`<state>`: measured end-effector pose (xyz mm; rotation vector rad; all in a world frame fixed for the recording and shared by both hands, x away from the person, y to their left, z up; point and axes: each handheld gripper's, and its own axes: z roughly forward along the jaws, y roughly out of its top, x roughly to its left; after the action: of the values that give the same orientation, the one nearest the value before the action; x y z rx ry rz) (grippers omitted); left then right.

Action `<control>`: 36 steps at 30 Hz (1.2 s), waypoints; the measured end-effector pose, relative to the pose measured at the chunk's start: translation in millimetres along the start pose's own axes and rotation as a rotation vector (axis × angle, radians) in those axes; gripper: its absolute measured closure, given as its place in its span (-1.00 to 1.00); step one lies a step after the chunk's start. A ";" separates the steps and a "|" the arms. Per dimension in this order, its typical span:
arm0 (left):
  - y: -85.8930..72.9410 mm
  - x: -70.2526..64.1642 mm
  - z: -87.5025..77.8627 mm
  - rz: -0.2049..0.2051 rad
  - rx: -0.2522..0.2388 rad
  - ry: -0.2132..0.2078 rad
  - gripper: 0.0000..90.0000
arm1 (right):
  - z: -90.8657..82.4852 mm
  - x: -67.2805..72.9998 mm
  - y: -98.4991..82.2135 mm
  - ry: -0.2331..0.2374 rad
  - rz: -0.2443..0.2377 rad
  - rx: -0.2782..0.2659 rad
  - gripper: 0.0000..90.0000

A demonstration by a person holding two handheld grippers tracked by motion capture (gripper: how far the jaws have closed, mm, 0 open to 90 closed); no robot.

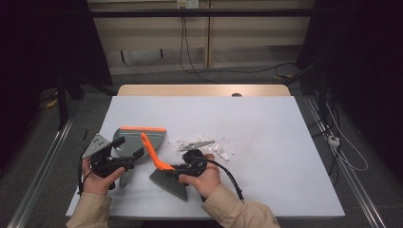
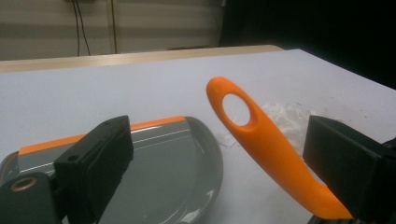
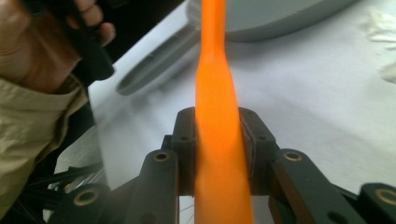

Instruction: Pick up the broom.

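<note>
A grey dustpan (image 1: 151,136) with an orange front lip lies flat on the white table (image 1: 266,128), left of centre. My left gripper (image 1: 128,147) hovers over its rear part with jaws wide apart and nothing between them; in the left gripper view the pan (image 2: 173,163) sits below the open gripper (image 2: 219,156). A hand brush with an orange handle (image 1: 153,153) and grey bristles (image 1: 172,183) lies tilted beside the pan. My right gripper (image 1: 181,167) is shut on the handle (image 3: 218,140) near the bristle end. White crumbs (image 1: 209,145) lie scattered just right of the brush.
The dustpan's grey handle (image 3: 154,65) points toward the near table edge, beside the person's left hand (image 3: 28,42). A wooden strip (image 1: 204,90) borders the table's far side. Cables (image 1: 347,152) trail on the floor at right.
</note>
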<state>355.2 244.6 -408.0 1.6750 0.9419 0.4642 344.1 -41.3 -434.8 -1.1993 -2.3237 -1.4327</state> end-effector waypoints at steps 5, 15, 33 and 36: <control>0.1 -0.3 -0.6 0.004 0.002 -0.002 -0.82 | -8.4 -15.8 3.4 -0.055 0.025 -0.024 0.59; -0.3 -2.0 1.6 0.006 0.003 -0.005 -0.82 | -28.0 -39.7 9.3 -0.162 0.038 -0.075 0.59; 0.2 -3.1 2.2 0.011 0.005 -0.004 -0.81 | -52.9 -26.5 25.9 -0.162 -0.016 -0.210 0.59; 0.0 -3.6 2.6 0.010 0.004 -0.006 -0.81 | -41.5 -21.3 22.8 -0.132 -0.020 -0.176 0.59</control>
<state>354.8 240.1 -408.2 1.6842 0.9315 0.4643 363.4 -81.5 -408.2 -1.3593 -2.3405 -1.6422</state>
